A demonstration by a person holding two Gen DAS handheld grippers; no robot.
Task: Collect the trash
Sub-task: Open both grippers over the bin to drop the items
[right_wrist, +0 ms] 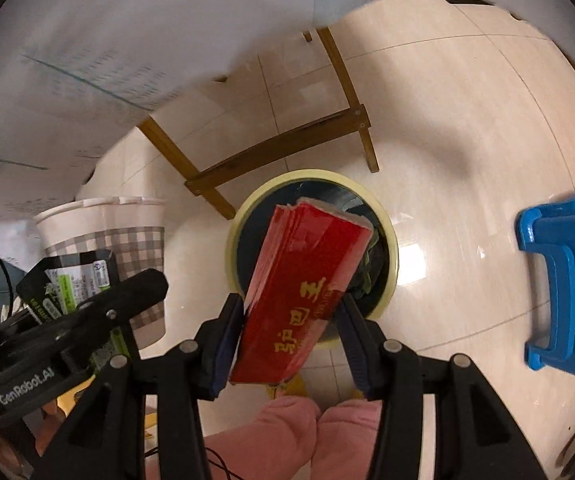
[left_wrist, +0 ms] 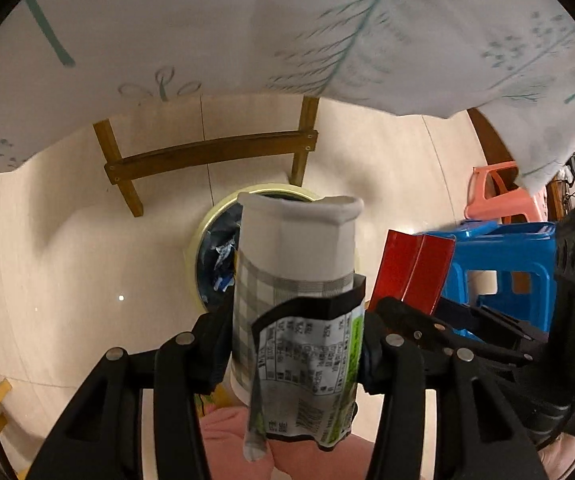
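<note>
My left gripper (left_wrist: 293, 328) is shut on a white paper cup (left_wrist: 295, 240) with a grey check band. A crumpled black and green wrapper (left_wrist: 307, 368) is pinched against the cup's front. My right gripper (right_wrist: 289, 304) is shut on a flat red box (right_wrist: 303, 288) with gold characters, tilted and hanging over the bin. The round bin (right_wrist: 391, 248) has a pale yellow rim and a dark liner with scraps inside, and stands on the floor below both grippers. In the left wrist view the bin (left_wrist: 207, 224) shows behind the cup. The cup (right_wrist: 103, 232) is left of the red box.
A table with a white leaf-print cloth (left_wrist: 247, 20) and a wooden leg frame (left_wrist: 207, 152) stands just beyond the bin. A blue plastic stool (right_wrist: 559, 264) and a pink one (left_wrist: 495, 192) sit to the right. The person's pink slippers (right_wrist: 307, 432) are below on the pale tiles.
</note>
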